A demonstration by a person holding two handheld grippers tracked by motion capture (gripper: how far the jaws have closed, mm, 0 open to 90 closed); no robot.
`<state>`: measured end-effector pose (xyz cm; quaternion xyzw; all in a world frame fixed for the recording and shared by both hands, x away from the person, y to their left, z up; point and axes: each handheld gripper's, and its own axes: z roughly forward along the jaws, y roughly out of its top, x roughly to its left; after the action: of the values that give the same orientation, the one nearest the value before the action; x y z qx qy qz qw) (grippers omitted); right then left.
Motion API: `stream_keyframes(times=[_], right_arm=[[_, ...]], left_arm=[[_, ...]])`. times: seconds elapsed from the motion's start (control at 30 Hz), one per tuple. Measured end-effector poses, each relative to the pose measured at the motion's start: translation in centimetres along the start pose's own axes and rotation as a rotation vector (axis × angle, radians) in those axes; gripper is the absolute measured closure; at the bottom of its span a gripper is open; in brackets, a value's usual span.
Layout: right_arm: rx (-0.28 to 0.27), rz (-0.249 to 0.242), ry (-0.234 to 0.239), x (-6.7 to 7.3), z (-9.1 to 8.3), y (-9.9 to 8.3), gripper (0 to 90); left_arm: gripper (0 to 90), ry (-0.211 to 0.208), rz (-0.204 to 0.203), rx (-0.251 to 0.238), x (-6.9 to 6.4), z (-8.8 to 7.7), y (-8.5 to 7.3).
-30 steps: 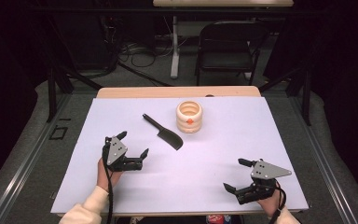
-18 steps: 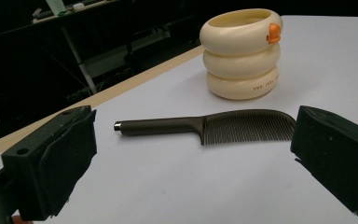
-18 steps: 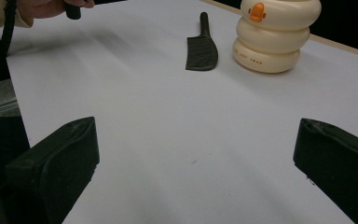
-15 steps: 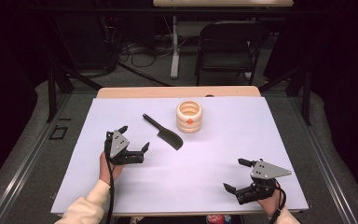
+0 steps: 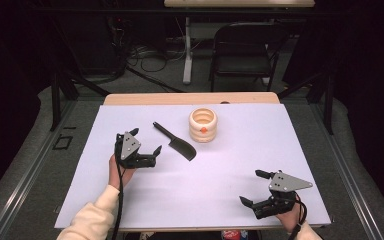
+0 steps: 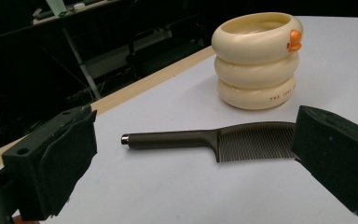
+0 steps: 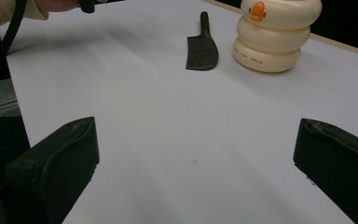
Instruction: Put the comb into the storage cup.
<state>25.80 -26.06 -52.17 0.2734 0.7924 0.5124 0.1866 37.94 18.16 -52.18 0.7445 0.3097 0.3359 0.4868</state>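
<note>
Just left of the cream ringed cup (image 5: 203, 125), a dark comb (image 5: 176, 141) lies flat on the white table cover (image 5: 230, 165).

Its handle points away toward the table's far edge and its toothed head lies nearer the person, close beside the cup but not touching it; an orange mark sits on the cup's upper ring. Left of the comb and nearer the person than the cup, the left gripper (image 5: 145, 145) hangs over the cover with its jaws spread wide, the comb lying between and beyond them in the left gripper view, untouched. Well apart from the cup, toward the table's near right corner, the right gripper (image 5: 254, 187) rests low with its jaws also spread wide and nothing between them.
</note>
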Motion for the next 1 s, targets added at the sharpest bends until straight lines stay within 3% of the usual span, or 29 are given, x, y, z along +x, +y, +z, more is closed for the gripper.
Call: stream_keyframes(times=[0.37, 0.57, 0.9, 1.0], right_arm=[[0.003, 0.004, 0.0, 0.0, 0.2, 0.0, 0.0], [0.006, 0.006, -0.001, -0.2, 0.2, 0.0, 0.0], [0.007, 0.005, -0.001, -0.2, 0.2, 0.0, 0.0], [0.005, 0.007, -0.001, -0.2, 0.3, 0.0, 0.0]], left_arm=[[0.6, 0.02, -0.008, 0.03, 1.3, 2.3, 0.8], [0.4, 0.017, -0.002, 0.093, 2.3, 3.8, 1.1], [0.2, 0.04, -0.042, 0.144, 4.5, 5.3, 2.6], [0.2, 0.022, -0.058, 0.182, 4.9, 6.0, 3.0]])
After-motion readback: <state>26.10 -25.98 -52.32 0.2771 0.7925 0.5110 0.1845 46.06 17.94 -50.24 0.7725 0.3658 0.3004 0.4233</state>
